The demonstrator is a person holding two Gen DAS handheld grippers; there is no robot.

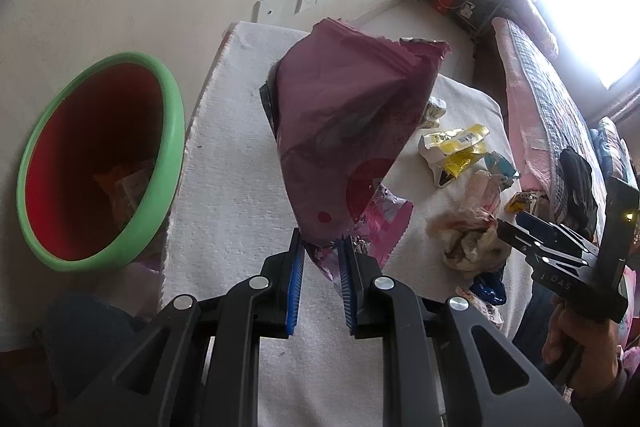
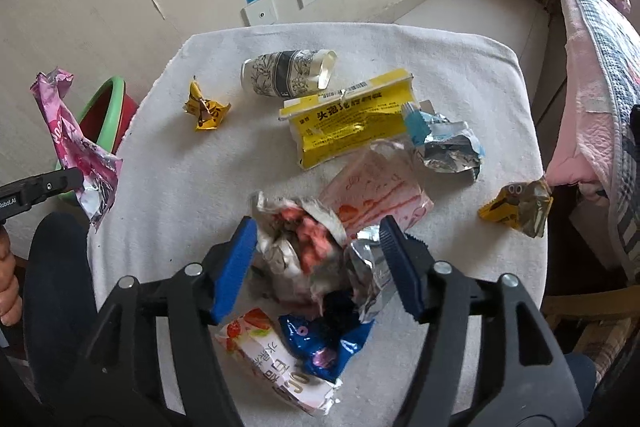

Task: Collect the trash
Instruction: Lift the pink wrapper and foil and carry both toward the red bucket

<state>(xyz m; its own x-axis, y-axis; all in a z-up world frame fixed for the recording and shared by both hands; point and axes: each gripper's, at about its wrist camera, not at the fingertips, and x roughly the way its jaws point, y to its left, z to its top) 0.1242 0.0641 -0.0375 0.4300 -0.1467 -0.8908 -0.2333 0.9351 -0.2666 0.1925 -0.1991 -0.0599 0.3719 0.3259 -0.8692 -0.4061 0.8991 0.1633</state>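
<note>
My left gripper [image 1: 322,243] is shut on the lower corner of a big pink-purple snack bag [image 1: 344,115], which stands up above the white-clothed table [image 1: 232,187]. The same bag [image 2: 76,151] hangs at the left in the right wrist view. A red bin with a green rim [image 1: 172,131] stands left of the table, with some wrappers at its bottom. My right gripper [image 2: 316,227] is open, its blue pads either side of a crumpled silver wrapper with pink bits [image 2: 304,251] lying on the cloth.
Spread over the cloth are a flattened patterned can [image 2: 288,73], a yellow box [image 2: 352,123], a small yellow wrapper [image 2: 206,109], a silver-blue wrapper [image 2: 444,143], a yellow-silver one [image 2: 516,207], a blue wrapper [image 2: 324,343] and a white packet [image 2: 272,359]. A bed [image 2: 592,87] flanks the right.
</note>
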